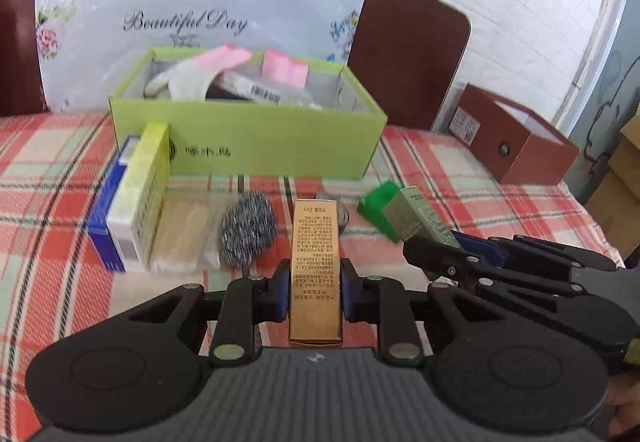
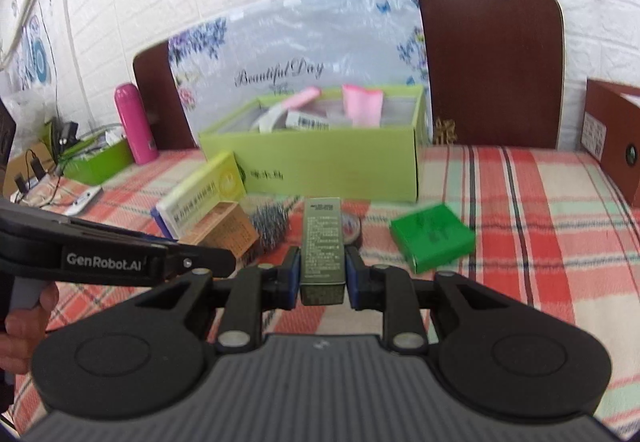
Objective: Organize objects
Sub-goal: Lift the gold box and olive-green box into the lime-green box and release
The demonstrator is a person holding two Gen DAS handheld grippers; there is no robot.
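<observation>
Plaid cloth (image 1: 460, 170) is showing red, white and pale green checks with dark lines. Open carton (image 1: 256, 138) is presenting lime green. Clamped slim box (image 1: 316, 262) is showing gold; the other slim box (image 2: 322, 246) olive green. Square box (image 2: 432, 236) is reading bright green. Scouring ball (image 1: 248, 232) is glinting silver. Flask (image 2: 135, 122) is showing pink.

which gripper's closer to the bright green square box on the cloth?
Right. The right gripper, holding the olive carton, sits just left of the green box. The left gripper, holding the gold carton, is farther left.
</observation>
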